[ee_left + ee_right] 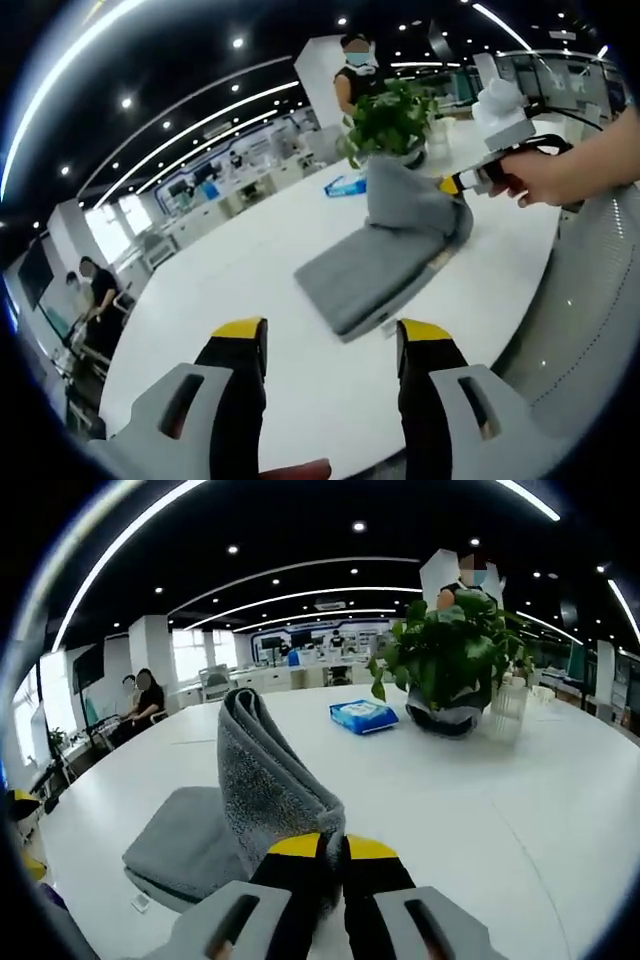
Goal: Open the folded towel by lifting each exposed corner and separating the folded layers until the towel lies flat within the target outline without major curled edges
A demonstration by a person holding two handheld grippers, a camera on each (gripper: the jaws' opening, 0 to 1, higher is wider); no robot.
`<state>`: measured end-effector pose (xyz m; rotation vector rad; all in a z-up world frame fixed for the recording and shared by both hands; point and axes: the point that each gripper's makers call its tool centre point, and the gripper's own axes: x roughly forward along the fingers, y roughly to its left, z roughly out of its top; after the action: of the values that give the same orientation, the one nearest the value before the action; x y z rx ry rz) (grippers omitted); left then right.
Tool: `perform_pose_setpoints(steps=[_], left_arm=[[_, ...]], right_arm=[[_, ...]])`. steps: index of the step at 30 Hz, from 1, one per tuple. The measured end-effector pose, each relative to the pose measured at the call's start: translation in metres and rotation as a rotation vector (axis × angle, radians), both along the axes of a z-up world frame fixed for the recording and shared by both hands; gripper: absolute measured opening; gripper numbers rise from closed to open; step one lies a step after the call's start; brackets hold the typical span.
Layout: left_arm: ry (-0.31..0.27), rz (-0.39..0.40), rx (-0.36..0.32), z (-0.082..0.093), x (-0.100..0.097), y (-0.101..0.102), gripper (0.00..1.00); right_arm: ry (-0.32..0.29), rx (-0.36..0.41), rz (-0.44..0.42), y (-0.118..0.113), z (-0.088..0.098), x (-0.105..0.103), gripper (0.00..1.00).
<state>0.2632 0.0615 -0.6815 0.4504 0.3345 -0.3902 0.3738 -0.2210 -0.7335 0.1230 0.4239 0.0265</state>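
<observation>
A grey folded towel (385, 270) lies on the white table (250, 250). Its far end is lifted into a peak (400, 195). My right gripper (452, 186) comes in from the right in the left gripper view, held by a hand, and is shut on that raised part. In the right gripper view the towel (262, 780) rises as a folded flap straight up from my right gripper (333, 848), whose jaws pinch it. The rest of the towel (180, 845) lies flat to the left. My left gripper (330, 345) hangs open above the table, short of the towel's near edge.
A potted green plant (455, 660) stands behind the towel, with a blue packet (363, 716) to its left and a clear bottle (507, 710) to its right. The table's curved edge (530, 330) runs on the right. People stand and sit in the office beyond.
</observation>
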Motion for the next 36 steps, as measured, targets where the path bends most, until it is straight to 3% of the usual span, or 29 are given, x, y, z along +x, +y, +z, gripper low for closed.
perform_pose_setpoints(steps=[11, 25, 28, 36], left_arm=[[-0.001, 0.0, 0.002, 0.001, 0.0, 0.001, 0.5], [-0.003, 0.022, 0.001, 0.002, 0.001, 0.005, 0.49], [-0.005, 0.032, 0.0, 0.002, 0.002, 0.007, 0.49], [0.01, 0.033, -0.021, 0.001, 0.002, 0.007, 0.49]], right_arm=[[0.01, -0.047, -0.062, -0.014, -0.001, -0.004, 0.04], [0.052, -0.026, -0.133, -0.03, -0.009, -0.011, 0.04], [0.069, -0.063, -0.159, -0.038, -0.01, -0.015, 0.05], [0.024, -0.038, -0.199, -0.052, 0.005, -0.017, 0.11]])
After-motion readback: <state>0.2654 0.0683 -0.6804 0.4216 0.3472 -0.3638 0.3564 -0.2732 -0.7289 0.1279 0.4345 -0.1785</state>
